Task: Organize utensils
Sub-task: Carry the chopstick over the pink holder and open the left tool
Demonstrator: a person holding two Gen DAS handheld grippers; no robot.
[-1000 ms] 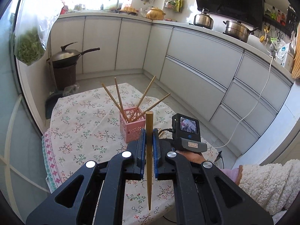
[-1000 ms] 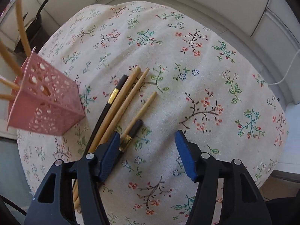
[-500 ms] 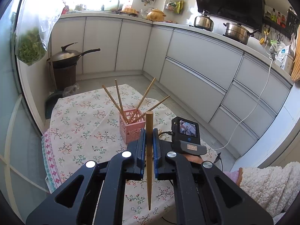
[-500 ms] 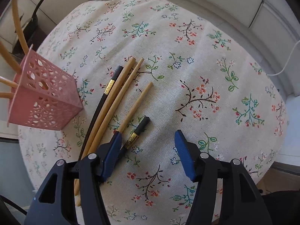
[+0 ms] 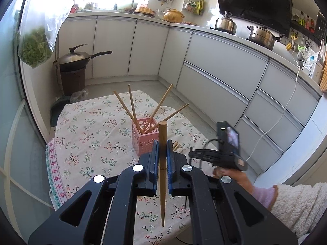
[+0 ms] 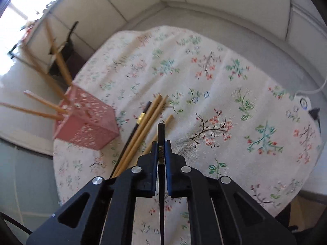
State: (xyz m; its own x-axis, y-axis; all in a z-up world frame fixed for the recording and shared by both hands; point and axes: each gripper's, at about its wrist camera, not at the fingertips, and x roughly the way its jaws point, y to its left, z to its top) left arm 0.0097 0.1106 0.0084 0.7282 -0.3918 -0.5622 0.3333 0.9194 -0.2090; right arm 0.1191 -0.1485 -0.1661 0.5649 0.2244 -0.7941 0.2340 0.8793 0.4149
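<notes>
Black chopstick [image 6: 160, 143] in clamped right tool [image 6: 161, 145]

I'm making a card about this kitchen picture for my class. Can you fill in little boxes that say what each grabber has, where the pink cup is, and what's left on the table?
left gripper: shut on a wooden chopstick
right gripper: shut on a black chopstick
pink holder: on the flowered tablecloth, four wooden chopsticks standing in it
still lying on cloth: three wooden chopsticks and one black chopstick with a gold band, beside the holder
</notes>
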